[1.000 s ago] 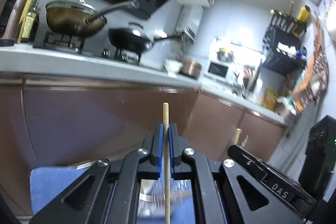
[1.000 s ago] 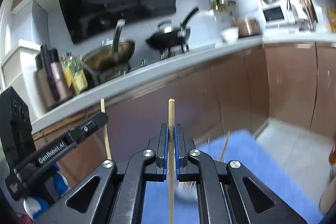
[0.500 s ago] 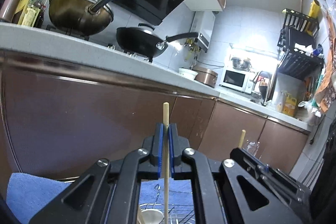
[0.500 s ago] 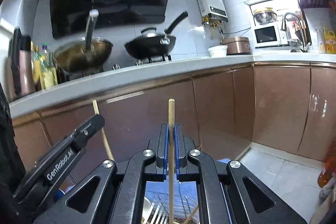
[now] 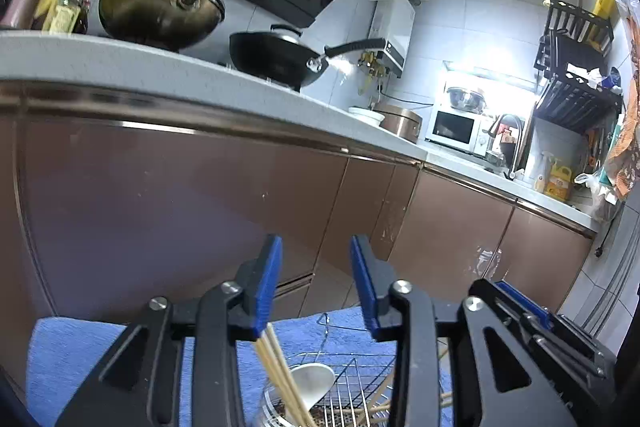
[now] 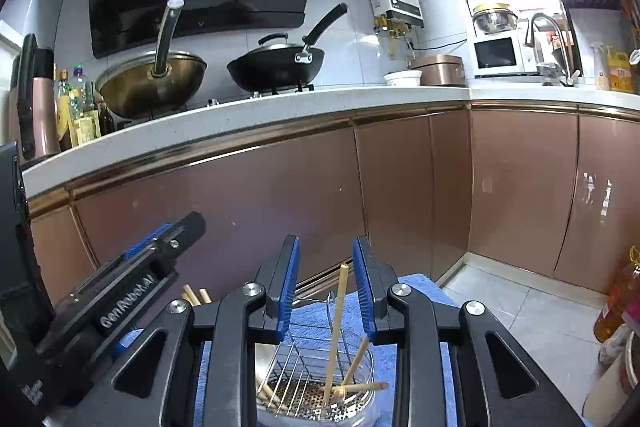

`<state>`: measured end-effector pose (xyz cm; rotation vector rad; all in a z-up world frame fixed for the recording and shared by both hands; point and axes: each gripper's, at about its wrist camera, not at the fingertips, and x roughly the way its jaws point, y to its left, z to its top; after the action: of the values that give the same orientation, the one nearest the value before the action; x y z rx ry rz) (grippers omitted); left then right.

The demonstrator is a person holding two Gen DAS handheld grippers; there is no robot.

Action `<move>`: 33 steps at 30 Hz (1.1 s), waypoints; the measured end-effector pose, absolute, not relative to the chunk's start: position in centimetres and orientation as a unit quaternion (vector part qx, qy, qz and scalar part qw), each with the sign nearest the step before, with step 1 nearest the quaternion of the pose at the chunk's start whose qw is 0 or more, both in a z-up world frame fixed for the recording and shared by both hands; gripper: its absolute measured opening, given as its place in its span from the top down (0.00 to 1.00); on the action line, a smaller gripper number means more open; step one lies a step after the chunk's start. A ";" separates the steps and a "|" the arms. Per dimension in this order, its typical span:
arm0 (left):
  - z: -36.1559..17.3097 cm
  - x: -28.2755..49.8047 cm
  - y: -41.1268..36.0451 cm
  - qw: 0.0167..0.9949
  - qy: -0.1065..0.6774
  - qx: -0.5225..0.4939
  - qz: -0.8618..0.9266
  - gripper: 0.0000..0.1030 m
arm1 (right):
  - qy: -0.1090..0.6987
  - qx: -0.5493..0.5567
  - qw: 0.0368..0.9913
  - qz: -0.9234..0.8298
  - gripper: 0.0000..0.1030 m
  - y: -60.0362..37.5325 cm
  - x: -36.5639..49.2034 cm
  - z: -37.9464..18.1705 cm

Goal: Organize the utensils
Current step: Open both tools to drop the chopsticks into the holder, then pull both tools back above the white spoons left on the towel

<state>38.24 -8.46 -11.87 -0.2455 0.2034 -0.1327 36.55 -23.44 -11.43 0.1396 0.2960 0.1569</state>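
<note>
The left tongs [image 5: 316, 283], jaws just spread, are empty; their chopsticks [image 5: 280, 379] lean in the holder [image 5: 276, 411]. The right tongs [image 6: 325, 287], also just opened, straddle a freed chopstick [image 6: 335, 331] standing in the basket [image 6: 316, 399]. I would lift both straight up, clear of the sticks, so nothing tips.

My black gripper frame [image 6: 324, 359] hides the perforated metal utensil holder's [image 6: 304, 397] sides; its base is cropped.

chopsticks [image 6: 335, 331] upright in wire holder [image 6: 316, 379] on mat [image 6: 352, 307]
</note>
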 end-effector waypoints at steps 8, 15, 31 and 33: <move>-8.4 32.1 -7.4 0.991 0.097 -0.080 -0.055 0.44 | 0.148 0.083 0.983 0.074 0.68 -23.9 32.4 -8.4; -6.7 26.0 -5.9 0.992 0.093 -0.068 -0.051 0.36 | 0.153 0.074 0.983 0.071 0.66 -23.5 27.2 -6.8; -5.1 16.3 -3.7 0.994 0.084 -0.052 -0.053 0.31 | 0.158 0.075 0.982 0.064 0.60 -23.0 17.5 -6.7; -5.2 15.6 -3.5 0.994 0.085 -0.051 -0.051 0.30 | 0.158 0.074 0.983 0.064 0.60 -22.9 16.5 -6.8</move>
<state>15.62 -3.50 -5.17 -0.1026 0.1710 -0.1028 16.53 -22.91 -6.78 0.1493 0.3171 0.1287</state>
